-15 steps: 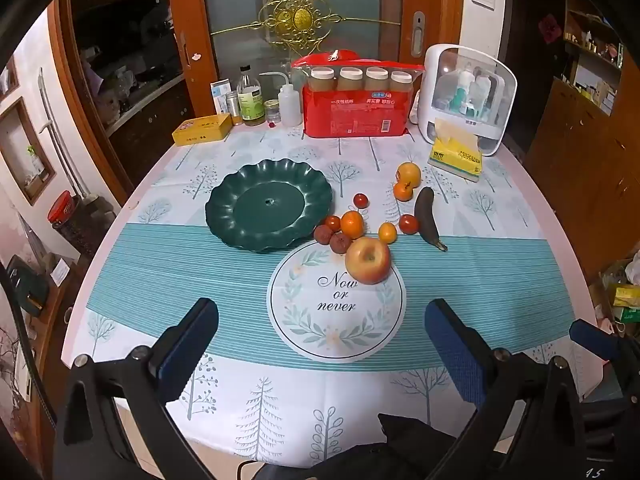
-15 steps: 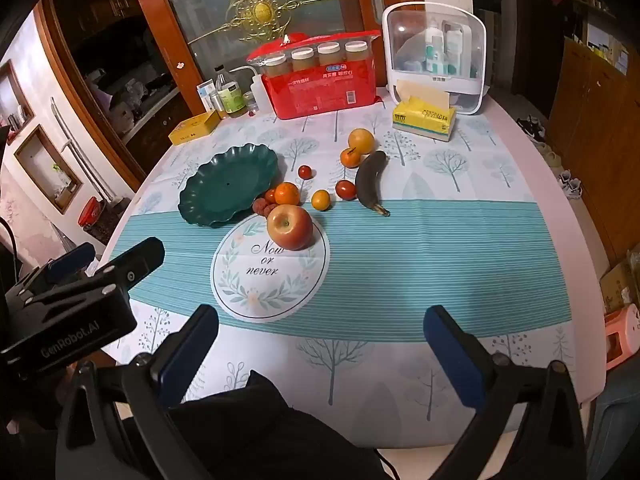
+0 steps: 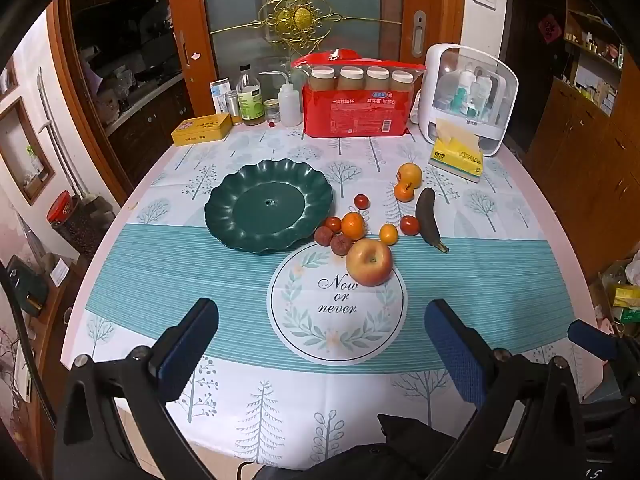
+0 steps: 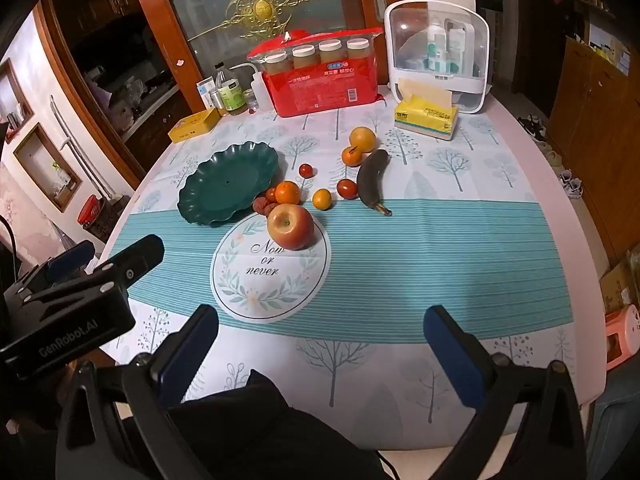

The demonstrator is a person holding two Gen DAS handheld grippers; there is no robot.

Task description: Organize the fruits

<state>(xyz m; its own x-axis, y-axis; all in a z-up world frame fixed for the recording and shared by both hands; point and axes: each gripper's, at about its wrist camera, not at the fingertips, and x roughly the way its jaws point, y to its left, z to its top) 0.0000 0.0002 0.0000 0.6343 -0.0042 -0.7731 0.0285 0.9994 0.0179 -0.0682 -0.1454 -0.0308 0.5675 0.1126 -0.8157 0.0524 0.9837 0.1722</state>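
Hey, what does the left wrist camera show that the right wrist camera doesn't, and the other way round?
Only the left wrist view: a red-lidded jar beyond the table's left edge. Only the right wrist view: shoes on the floor and the left gripper's black body. Both show the empty green plate, apple, blackened banana, and open, empty jaws on the left gripper and right gripper.

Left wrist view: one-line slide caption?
Open left gripper above the table; empty green plate beside loose apple, dark banana, oranges and tomatoes.

- A red pack of paper cups (image 3: 356,108) stands at the back.
- A yellow tissue pack (image 3: 458,156) lies before a white storage box (image 3: 468,96).
- A yellow tin (image 3: 202,129) sits beside some bottles (image 3: 250,98).
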